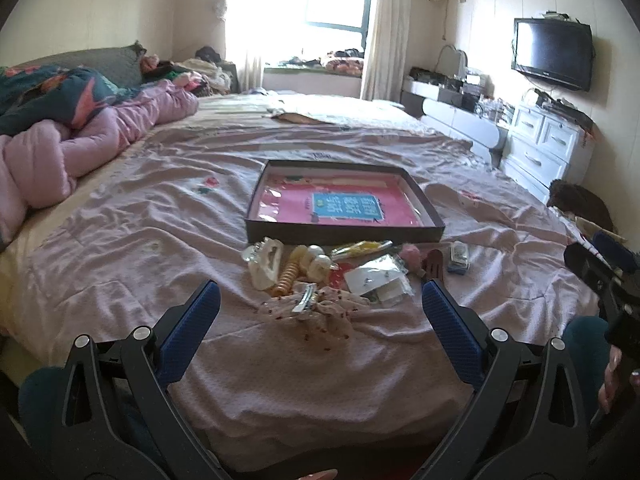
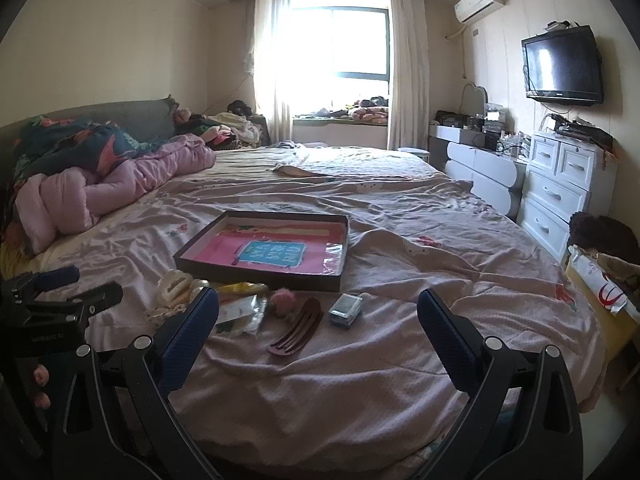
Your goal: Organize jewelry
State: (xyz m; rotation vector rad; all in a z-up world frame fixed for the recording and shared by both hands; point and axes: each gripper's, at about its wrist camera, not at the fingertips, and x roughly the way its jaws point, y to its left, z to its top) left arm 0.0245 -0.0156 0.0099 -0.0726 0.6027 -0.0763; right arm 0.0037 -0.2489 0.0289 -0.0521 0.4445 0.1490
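Progress: nothing is judged to have been sorted yet; the shallow dark cardboard tray with the pink printed liner (image 1: 424,204) holds no loose piece that can be seen.
Remaining: the whole heap of hair accessories and jewelry (image 1: 320,272) is still to be moved, as far as can be judged.
Location of heap: it is laid on the wrinkled pink bedsheet (image 1: 140,248), just beside the tray's near wall, at 6 o'clock from the tray.
Left gripper (image 1: 320,300): its blue-padded fingers are spread wide and nothing is held; the floral fabric scrunchie (image 1: 320,316) lies between and just ahead of them.
Right gripper (image 2: 318,306): its fingers are likewise spread apart and empty; the dark red curved hair comb (image 2: 296,332) lies between them.
Seen only from the left wrist: the yellow spiral hair tie (image 1: 289,278), the white earring card in a clear sleeve (image 1: 374,280) and the scrunchie are shown plainly.
Seen only from the right wrist: the comb's full length, the small grey-blue box (image 2: 346,310) at 3 o'clock from it, and the pink pompom (image 2: 282,304) are shown unobstructed.
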